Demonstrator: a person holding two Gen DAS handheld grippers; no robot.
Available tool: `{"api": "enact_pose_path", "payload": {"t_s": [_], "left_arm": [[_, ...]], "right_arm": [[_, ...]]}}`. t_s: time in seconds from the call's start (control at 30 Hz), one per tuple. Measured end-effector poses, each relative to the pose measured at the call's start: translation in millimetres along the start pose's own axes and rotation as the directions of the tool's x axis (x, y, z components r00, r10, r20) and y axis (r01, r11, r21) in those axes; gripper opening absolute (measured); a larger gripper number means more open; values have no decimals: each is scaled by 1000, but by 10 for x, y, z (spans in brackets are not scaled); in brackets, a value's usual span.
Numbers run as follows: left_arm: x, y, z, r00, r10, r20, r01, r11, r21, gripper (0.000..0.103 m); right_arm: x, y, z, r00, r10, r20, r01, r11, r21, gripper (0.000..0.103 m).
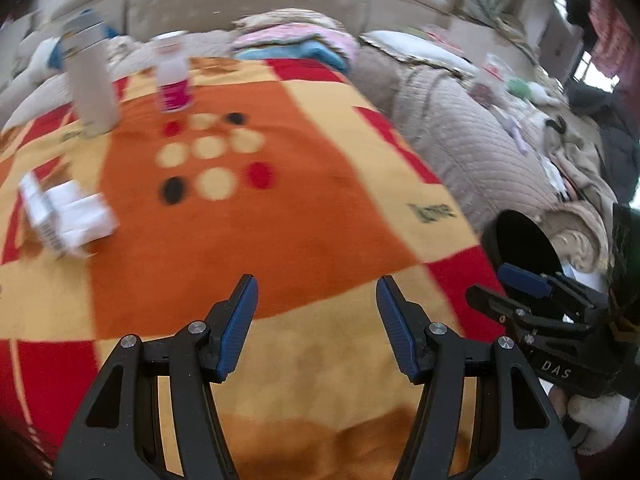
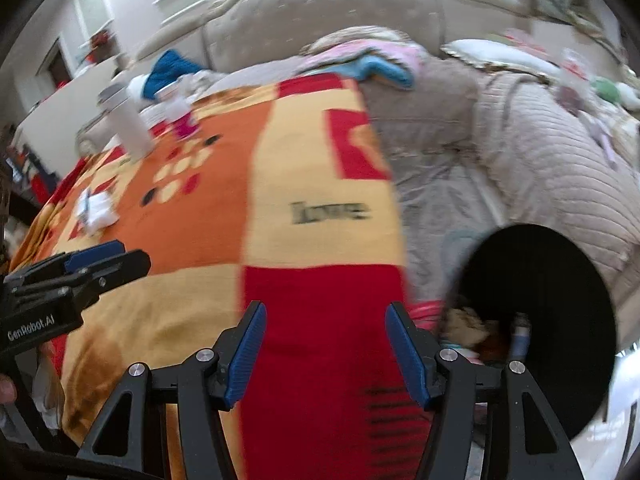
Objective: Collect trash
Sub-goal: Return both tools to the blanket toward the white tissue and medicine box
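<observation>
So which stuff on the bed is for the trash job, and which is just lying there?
For the job:
- crumpled white paper box
- black trash bin, some rubbish already inside
- left gripper and right gripper, both open and empty

Just lying about:
- white flask
- small pink-labelled bottle
- patterned blanket
- folded pink and blue cloths
- beige quilt

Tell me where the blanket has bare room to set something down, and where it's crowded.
Free: the near half of the blanket, from the dot pattern down to both grippers, and the yellow and red squares toward the black bin. Crowded: the far left, where the white bottle, pink-labelled bottle and crumpled white packaging sit.
</observation>
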State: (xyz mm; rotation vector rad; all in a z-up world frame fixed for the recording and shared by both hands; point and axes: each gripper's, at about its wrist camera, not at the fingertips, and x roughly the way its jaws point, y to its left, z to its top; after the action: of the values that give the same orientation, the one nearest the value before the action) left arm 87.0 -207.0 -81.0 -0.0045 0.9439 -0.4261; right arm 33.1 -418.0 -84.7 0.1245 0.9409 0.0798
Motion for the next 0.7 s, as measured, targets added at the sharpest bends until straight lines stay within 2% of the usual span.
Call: {"api": "enact_pose_path", "payload": {"t_s": [0.23,0.47,0.57,0.7], "left_arm": [[-264,858,37,996,90,7,-88,988,-124,60],[-400,1777,333,983,182,26,-163,931,-325,60],[-306,2010,543,975,221,15,-203,917,-344,60],[-77,2230,773,956,290,-42,-288,903,-319,60]], "right_arm": [[259,642,103,996,83,-36,-86,992,-90,60],[368,1096,204,991,127,-53,-134,977,-164,63],[395,1219,245,989,136,-59,-145,972,-182,63],[440,1343,273,986,148,-72,-159,967,-196,63]]}}
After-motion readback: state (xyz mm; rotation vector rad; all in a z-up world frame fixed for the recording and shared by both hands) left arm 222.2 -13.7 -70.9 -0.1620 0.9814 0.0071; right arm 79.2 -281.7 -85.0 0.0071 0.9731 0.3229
